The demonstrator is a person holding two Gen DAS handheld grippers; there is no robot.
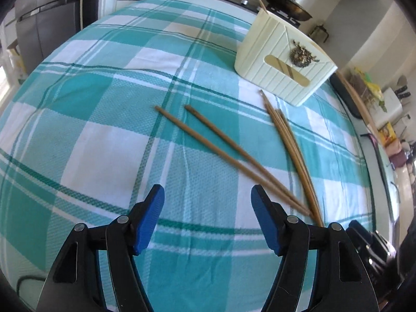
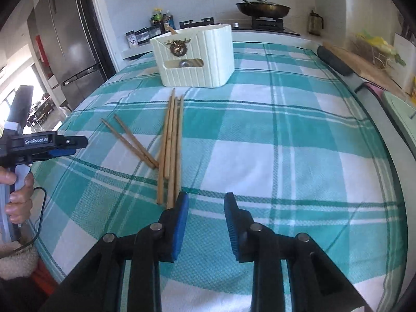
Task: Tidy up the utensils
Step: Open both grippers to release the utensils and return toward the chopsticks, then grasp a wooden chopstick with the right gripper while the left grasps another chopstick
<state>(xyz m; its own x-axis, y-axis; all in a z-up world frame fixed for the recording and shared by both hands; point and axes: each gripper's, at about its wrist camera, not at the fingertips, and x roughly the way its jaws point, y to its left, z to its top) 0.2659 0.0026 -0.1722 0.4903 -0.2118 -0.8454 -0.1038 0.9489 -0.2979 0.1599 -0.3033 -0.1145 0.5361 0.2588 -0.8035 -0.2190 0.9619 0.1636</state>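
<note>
Several wooden chopsticks lie on the teal checked tablecloth. A pair (image 1: 234,156) (image 2: 130,143) lies slanted to the left. A bundle (image 1: 293,150) (image 2: 171,145) lies beside it, pointing at the cream holder box (image 1: 283,62) (image 2: 195,57), which has a chopstick sticking out. My left gripper (image 1: 208,208) is open and empty, above the cloth just left of the pair's near ends; it also shows in the right wrist view (image 2: 65,145). My right gripper (image 2: 206,213) is open and empty, its left finger beside the bundle's near ends.
The tablecloth (image 2: 286,143) covers the table. Behind it is a stove with a lidded wok (image 2: 262,7) (image 1: 286,2), and a fridge (image 2: 70,46) stands at the left. A dark roll and wooden board (image 2: 351,62) lie along the right edge.
</note>
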